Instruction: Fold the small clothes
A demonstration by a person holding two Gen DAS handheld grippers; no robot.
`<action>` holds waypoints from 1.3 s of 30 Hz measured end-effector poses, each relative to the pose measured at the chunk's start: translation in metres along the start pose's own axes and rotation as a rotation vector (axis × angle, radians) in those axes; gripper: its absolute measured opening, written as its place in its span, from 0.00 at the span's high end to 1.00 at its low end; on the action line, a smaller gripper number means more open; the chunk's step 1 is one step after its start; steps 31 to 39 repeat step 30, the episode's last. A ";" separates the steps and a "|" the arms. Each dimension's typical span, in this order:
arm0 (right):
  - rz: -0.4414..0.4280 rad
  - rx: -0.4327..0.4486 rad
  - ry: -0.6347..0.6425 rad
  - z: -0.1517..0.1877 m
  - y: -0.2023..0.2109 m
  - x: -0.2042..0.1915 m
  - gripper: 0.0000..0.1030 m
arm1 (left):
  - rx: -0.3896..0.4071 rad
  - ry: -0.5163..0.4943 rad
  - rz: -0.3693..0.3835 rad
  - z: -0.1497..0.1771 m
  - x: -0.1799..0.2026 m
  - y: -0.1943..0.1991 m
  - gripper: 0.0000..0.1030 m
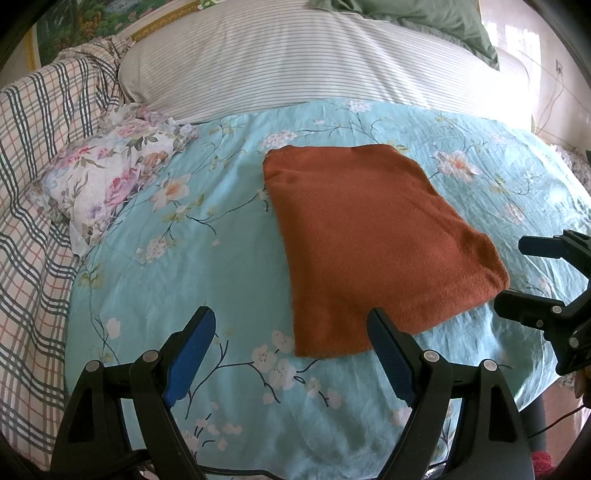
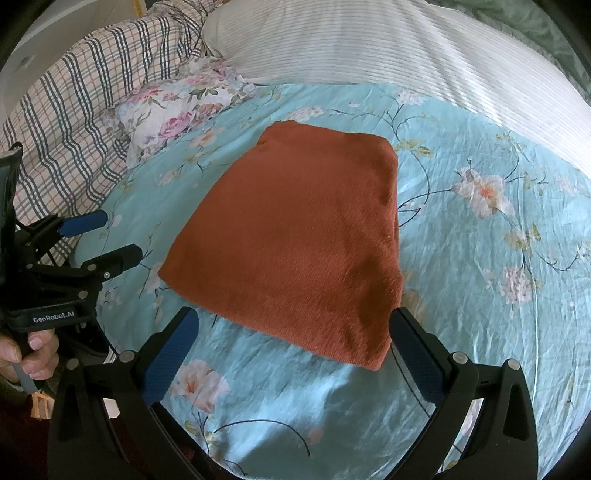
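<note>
A rust-orange garment (image 1: 373, 240) lies folded into a flat rectangle on the light blue floral sheet (image 1: 192, 280); it also shows in the right wrist view (image 2: 295, 243). My left gripper (image 1: 291, 321) is open and empty, just short of the garment's near edge; it also shows at the left of the right wrist view (image 2: 112, 238). My right gripper (image 2: 293, 325) is open and empty at the garment's near corner; it also shows at the right edge of the left wrist view (image 1: 511, 273).
A small floral pillow (image 1: 107, 177) lies left of the garment. A plaid blanket (image 1: 33, 206) is bunched along the left. A striped white pillow (image 1: 303, 62) and a green pillow (image 1: 424, 18) lie behind.
</note>
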State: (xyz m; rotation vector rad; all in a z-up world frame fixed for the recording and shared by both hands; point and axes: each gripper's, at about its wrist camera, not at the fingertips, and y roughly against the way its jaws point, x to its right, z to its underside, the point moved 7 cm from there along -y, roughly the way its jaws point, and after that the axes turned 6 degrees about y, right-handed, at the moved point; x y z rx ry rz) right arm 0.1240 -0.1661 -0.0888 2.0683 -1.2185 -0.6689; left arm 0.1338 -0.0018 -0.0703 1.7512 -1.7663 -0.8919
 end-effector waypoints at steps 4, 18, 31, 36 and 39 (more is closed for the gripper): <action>0.009 0.008 -0.010 -0.009 -0.004 0.008 0.00 | 0.009 0.016 0.015 -0.007 0.000 -0.004 0.18; 0.009 0.024 -0.007 -0.020 -0.010 0.006 0.00 | 0.014 0.000 0.005 -0.019 0.002 -0.016 0.18; -0.002 0.022 -0.012 -0.022 -0.015 0.005 0.00 | 0.019 -0.003 0.006 -0.019 0.003 -0.013 0.18; -0.002 0.022 -0.012 -0.022 -0.015 0.005 0.00 | 0.019 -0.003 0.006 -0.019 0.003 -0.013 0.18; -0.002 0.022 -0.012 -0.022 -0.015 0.005 0.00 | 0.019 -0.003 0.006 -0.019 0.003 -0.013 0.18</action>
